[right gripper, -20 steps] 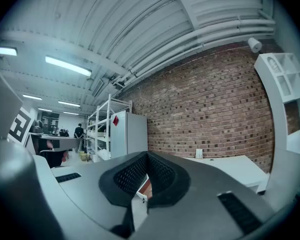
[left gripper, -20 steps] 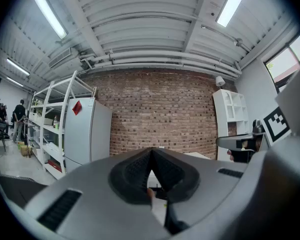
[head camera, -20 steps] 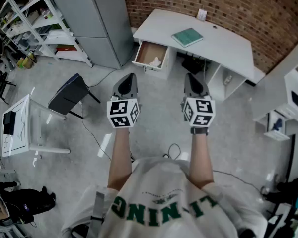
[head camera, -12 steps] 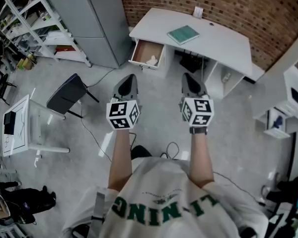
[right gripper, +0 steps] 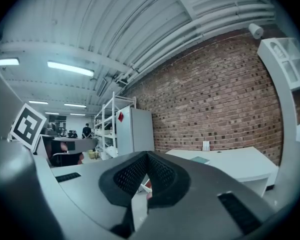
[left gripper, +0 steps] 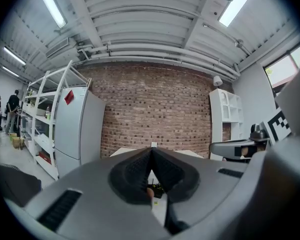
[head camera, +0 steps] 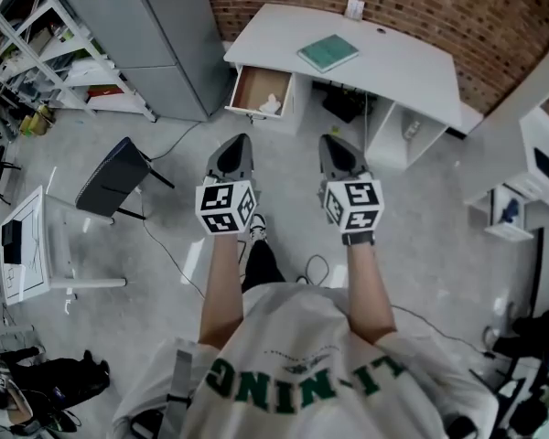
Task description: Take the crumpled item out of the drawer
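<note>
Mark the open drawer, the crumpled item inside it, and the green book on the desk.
open drawer (head camera: 249,87), head view, bare wooden floor.
crumpled item (head camera: 271,105), head view, its middle.
green book (head camera: 328,52), head view, cover centre.

The concrete floor (head camera: 288,149) up to the open drawer (head camera: 249,88) is free, and the drawer is open from above. A grey cabinet (head camera: 146,26) stands just left of it, the white desk (head camera: 393,62) at its right. A black chair (head camera: 110,176) stands aside, left.

White desk (head camera: 412,67): teal book (head camera: 328,52) on top. Open drawer (head camera: 249,85): crumpled item (head camera: 272,105) inside.
</note>
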`<state>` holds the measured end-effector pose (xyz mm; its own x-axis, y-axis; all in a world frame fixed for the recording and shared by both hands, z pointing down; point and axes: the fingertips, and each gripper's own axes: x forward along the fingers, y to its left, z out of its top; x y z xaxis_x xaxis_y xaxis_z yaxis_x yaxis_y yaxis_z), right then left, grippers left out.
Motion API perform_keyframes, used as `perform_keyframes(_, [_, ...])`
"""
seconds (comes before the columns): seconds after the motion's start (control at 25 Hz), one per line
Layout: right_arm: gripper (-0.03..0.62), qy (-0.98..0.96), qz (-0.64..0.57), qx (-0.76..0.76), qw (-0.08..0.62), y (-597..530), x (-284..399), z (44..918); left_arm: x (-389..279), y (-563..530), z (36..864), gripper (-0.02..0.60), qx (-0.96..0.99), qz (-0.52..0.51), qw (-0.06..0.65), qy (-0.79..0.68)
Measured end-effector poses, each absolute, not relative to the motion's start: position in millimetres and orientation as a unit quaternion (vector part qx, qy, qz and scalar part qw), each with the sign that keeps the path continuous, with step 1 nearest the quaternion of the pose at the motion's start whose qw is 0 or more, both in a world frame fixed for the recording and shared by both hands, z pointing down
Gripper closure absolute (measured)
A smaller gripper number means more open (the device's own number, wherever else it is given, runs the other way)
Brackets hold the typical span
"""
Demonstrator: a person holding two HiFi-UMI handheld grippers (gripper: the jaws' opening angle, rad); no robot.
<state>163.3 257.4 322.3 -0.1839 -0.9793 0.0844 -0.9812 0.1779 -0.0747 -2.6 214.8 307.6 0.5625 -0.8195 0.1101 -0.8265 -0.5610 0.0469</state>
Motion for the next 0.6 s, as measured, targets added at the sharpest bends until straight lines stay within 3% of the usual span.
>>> perform_keyframes(0.6, [0.592, -0.771, 0.069, 0.631, 0.050, 70, 119, 334, -20, 20, 316, 0.589, 0.897, 0.045, 0.062, -0.436])
